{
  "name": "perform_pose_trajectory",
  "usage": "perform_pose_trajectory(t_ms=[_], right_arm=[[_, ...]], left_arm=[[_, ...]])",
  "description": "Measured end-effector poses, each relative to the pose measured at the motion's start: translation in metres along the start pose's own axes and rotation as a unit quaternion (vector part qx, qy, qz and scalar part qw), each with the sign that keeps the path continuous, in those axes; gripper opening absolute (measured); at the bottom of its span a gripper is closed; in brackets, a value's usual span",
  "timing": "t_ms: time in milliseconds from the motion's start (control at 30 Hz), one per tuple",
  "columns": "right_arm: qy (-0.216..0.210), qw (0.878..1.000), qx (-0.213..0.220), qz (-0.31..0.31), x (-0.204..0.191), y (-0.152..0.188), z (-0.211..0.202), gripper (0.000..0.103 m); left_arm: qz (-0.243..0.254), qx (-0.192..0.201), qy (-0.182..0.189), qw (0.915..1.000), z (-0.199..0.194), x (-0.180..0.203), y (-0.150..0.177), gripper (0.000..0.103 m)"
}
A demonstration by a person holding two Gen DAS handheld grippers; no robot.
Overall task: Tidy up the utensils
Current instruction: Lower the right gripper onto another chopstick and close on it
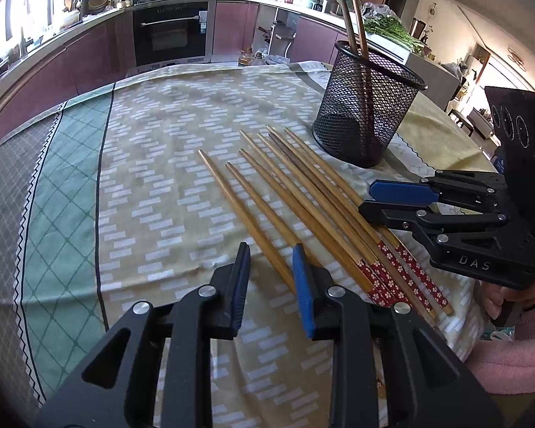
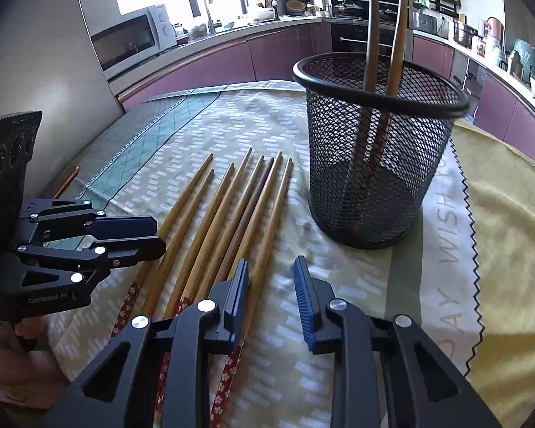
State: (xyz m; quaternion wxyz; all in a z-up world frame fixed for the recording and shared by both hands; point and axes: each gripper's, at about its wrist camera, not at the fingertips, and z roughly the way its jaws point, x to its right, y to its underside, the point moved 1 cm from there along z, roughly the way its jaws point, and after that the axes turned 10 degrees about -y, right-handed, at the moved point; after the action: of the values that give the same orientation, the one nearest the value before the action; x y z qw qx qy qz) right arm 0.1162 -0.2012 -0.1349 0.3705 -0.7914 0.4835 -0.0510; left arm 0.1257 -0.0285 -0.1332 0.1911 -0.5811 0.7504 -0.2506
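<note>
Behind narrowly parted empty right gripper [image 2: 271, 278] and left gripper [image 1: 271, 262], chopsticks' [image 2: 210, 214] patterned ends half hidden

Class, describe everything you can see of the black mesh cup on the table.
The black mesh cup looks like metal wire mesh, round, with a solid rolled rim and a darker base. It stands upright on the patterned tablecloth, just beyond the tips of the loose chopsticks lying flat. Two chopsticks lean inside it, sticking out above the rim. Neither gripper touches it.
</note>
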Motion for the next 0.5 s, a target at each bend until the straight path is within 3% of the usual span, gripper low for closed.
perform_pose_trajectory(t_ms=[200, 500], right_arm=[[0.004, 1.000, 0.002, 0.000, 0.000, -0.004, 0.005, 0.023], [-0.019, 0.999, 0.011, 0.032, 0.013, -0.002, -0.001, 0.006]], left_arm=[[-0.009, -0.002, -0.003, 0.9999, 0.006, -0.002, -0.006, 0.019], [-0.035, -0.002, -0.003, 0.9994, 0.008, -0.006, -0.008, 0.015]])
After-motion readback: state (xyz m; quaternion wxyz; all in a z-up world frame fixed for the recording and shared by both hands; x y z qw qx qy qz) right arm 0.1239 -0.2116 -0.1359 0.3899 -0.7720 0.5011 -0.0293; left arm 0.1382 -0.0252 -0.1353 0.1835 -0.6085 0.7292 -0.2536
